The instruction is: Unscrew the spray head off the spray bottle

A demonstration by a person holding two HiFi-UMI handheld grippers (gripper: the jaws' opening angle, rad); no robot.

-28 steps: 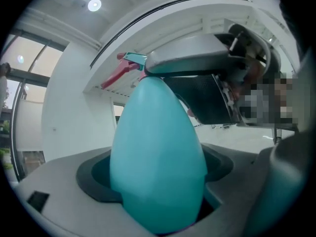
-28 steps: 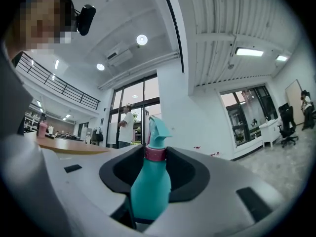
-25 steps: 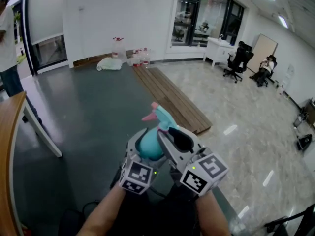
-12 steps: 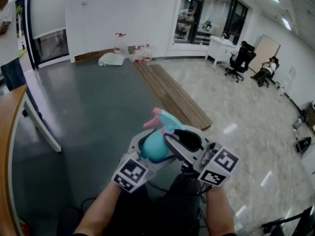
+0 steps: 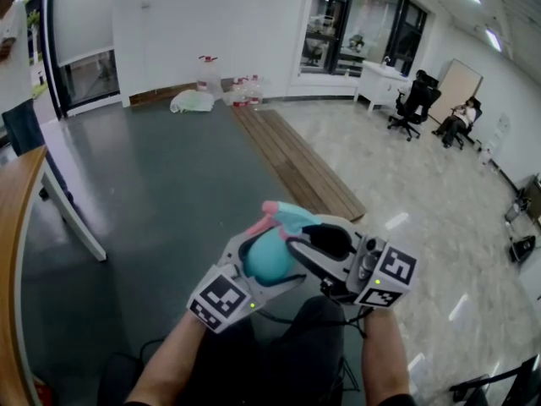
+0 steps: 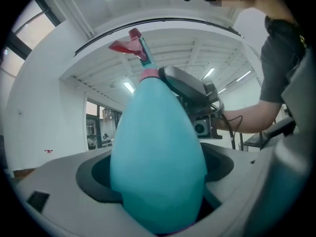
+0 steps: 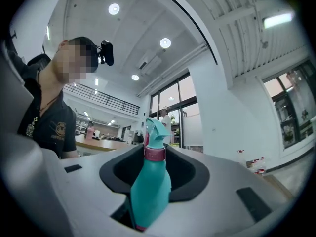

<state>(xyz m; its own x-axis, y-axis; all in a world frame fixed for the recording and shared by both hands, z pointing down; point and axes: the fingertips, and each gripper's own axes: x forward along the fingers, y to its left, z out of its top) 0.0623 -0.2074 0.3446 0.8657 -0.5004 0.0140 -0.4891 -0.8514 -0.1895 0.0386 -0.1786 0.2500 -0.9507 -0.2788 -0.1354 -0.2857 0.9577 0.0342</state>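
A small teal spray bottle (image 5: 269,260) with a pink-nozzled spray head (image 5: 283,216) is held in the air in front of me, pointing away. My left gripper (image 5: 254,248) is shut on its round body (image 6: 155,147), base toward the camera. My right gripper (image 5: 296,239) lies alongside from the right. In the right gripper view the bottle (image 7: 150,186) runs up between the jaws, and their tips (image 7: 154,149) close against the pink collar (image 7: 154,153) under the spray head (image 7: 155,130). The left gripper view shows the right gripper (image 6: 190,90) at the neck.
A wooden table edge (image 5: 17,252) and its white leg (image 5: 72,218) are on the left. Wooden planks (image 5: 296,167) lie on the dark floor, with water jugs (image 5: 207,74) by the far wall. A person (image 5: 17,100) stands at left; office chairs (image 5: 410,104) are far right.
The right gripper's marker cube has swung right and upward. The left cube has dropped slightly to the left. The bottle sits a little lower and tips further away.
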